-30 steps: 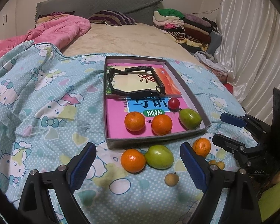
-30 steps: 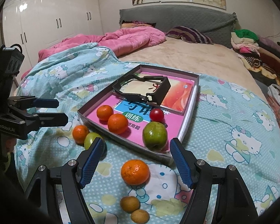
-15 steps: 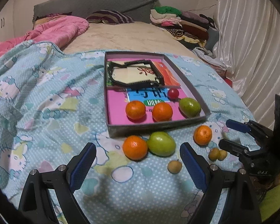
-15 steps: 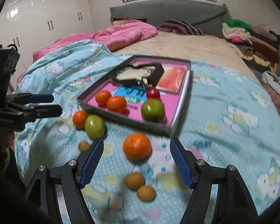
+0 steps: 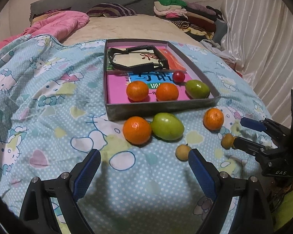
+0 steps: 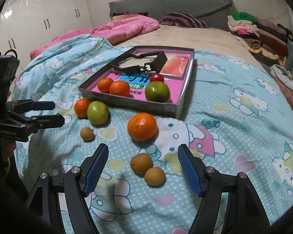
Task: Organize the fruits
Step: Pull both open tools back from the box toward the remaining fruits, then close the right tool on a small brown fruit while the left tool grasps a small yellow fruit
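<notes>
A grey box (image 5: 162, 107) (image 6: 127, 102) on the bed holds two oranges (image 5: 137, 90), a green fruit (image 5: 197, 88) and a small red fruit (image 5: 178, 76). In front of it on the blanket lie an orange (image 5: 137, 130), a green fruit (image 5: 167, 126), another orange (image 5: 213, 119) (image 6: 142, 126) and three small brown fruits (image 5: 182, 152) (image 6: 141, 164). My left gripper (image 5: 144, 167) is open and empty, short of the orange and green fruit. My right gripper (image 6: 143, 165) is open, with two brown fruits between its fingers.
The box also holds pink books and a black frame (image 5: 136, 60). A pink quilt (image 6: 125, 27) and a striped pillow lie further back. Folded clothes (image 5: 185, 13) are piled at the far right. A curtain (image 5: 263, 39) hangs on the right.
Both grippers have drawn back and lowered toward the blanket. The right gripper now frames the two brown fruits. No fruit has moved.
</notes>
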Tool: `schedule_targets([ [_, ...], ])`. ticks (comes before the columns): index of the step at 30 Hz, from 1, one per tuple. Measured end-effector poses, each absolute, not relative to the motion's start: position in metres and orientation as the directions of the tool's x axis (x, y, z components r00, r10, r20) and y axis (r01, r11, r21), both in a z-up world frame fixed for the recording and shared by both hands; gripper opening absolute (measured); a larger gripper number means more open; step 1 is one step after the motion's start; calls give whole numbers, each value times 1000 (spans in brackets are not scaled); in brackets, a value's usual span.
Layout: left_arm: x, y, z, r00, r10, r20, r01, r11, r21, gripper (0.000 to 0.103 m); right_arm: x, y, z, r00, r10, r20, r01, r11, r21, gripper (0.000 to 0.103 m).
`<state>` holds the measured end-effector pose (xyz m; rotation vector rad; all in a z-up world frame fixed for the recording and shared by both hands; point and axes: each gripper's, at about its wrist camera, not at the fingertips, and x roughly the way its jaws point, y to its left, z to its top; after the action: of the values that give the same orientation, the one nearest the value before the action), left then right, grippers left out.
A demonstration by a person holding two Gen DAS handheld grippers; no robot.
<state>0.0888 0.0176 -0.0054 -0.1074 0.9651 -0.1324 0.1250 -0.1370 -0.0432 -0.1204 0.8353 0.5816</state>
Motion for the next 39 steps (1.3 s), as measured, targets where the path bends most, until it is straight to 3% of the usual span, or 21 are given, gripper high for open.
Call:
schedule_targets([
  [12,80,-4,-11,559,-169,-812,103,986,-135,91,113,-140,-52,510,429,-746,-538,836,113,75],
  [18,78,-12,-11,553,-192,-811,120,981,-151,90,112,-144,-57,501,408,-763,-532,841,100,50],
  [29,76,-21,-17,543,-219,-810,132,976,-175,71,115,-146,-66,488,376,-788,-523,848,81,33],
  [39,82,-32,-23,534,-239,-811,158,971,-182,58,120,-148,-73,479,385,-789,-535,841,85,29],
])
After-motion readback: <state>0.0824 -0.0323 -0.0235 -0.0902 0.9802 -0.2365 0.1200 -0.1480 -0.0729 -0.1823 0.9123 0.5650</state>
